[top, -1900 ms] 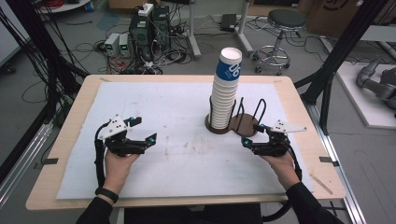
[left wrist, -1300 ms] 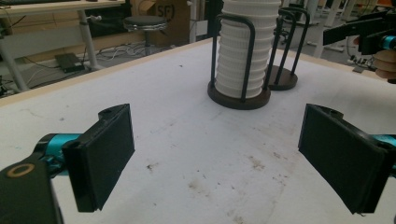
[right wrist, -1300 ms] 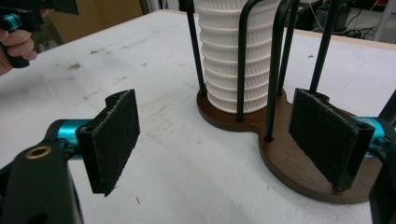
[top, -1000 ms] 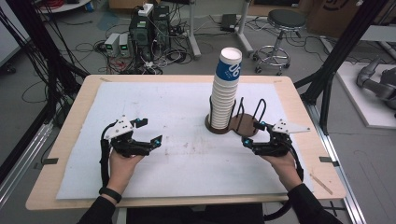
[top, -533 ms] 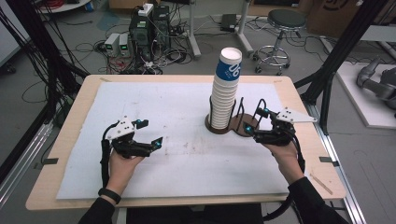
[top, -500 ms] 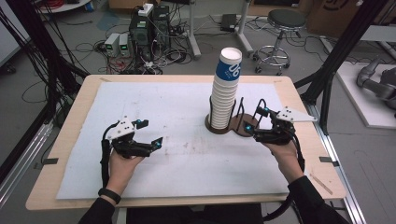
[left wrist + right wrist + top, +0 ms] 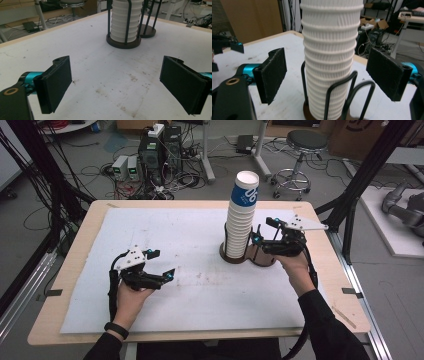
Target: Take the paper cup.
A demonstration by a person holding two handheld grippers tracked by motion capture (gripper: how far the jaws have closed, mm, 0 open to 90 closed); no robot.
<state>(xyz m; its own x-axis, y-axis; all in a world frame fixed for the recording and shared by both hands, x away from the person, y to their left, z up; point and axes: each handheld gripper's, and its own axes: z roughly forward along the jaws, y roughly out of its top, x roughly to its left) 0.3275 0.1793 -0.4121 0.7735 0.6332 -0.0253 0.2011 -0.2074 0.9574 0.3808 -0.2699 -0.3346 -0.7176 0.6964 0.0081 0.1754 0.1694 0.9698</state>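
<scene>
Two hand-held grippers are at work over the worktop (image 7: 200, 330), which carries a white mat. The right hand-held gripper (image 7: 270, 237) is raised beside a tall stack of ribbed paper cups (image 7: 241, 217), its jaws spread wide with nothing between them; in the right gripper view the stack (image 7: 331, 57) stands squarely in the gap, neither pad touching it. That framing suggests a grasp on the stack is being lined up.

The cups sit in a dark wire holder (image 7: 248, 256) toward the far right of the worktop; its upright loops (image 7: 348, 96) keep the column from toppling, and a second, empty ring (image 7: 147, 30) adjoins it.

The left hand-held gripper (image 7: 162, 265) hovers low over the mat, well apart from the holder, jaws equally wide and empty, probably waiting out of the way.
</scene>
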